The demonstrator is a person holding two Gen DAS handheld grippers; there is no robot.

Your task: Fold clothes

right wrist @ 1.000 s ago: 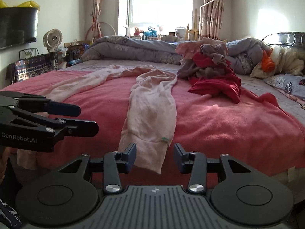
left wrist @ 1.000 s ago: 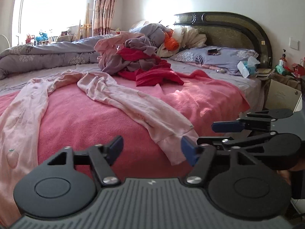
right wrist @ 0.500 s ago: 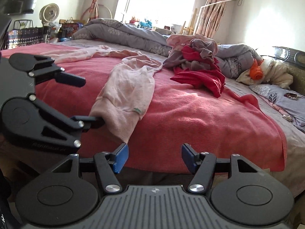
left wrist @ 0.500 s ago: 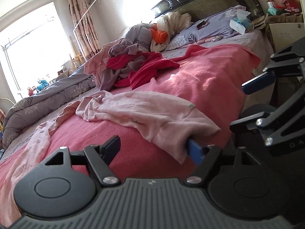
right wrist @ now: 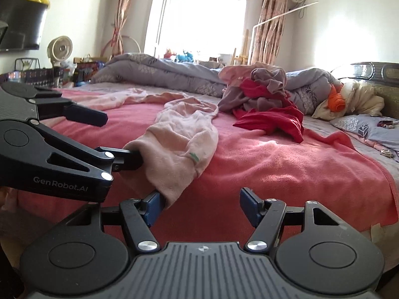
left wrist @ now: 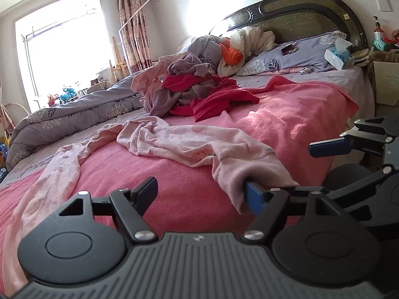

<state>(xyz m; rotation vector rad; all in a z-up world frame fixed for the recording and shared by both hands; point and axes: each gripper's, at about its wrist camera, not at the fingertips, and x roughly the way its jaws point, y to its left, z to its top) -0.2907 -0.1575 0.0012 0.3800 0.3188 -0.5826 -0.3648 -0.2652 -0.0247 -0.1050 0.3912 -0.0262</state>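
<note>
While the left gripper (left wrist: 203, 194) stands with its jaws wide apart, one of its fingers (left wrist: 254, 196) is slipped into the open end of the pale pink garment (left wrist: 189, 147) at the near edge of the bed, and the other finger is clear of the cloth, so nothing is clamped. The right gripper (right wrist: 202, 205) has its jaws opening; its left finger (right wrist: 153, 205) touches the hanging hem of the same pink garment, and the other finger stands free over the blanket, so the cloth is not pinched. In the right wrist view the left gripper enters from the left, its lower finger buried in the garment's end and its upper finger above the blanket.

The garment lies stretched across the pink blanket (left wrist: 286, 124), one leg or sleeve running to the near edge, the other trailing off toward the far side. Beyond it, well apart, sits a pile of red and mauve clothes (left wrist: 199, 92). Behind the pile lies a rolled grey quilt (left wrist: 69, 117) with a leaf print. Near the dark headboard (left wrist: 299, 17) are an orange and cream bundle (left wrist: 234, 54), a lilac pillow (left wrist: 299, 57) and a tissue pack (left wrist: 339, 54).
</note>
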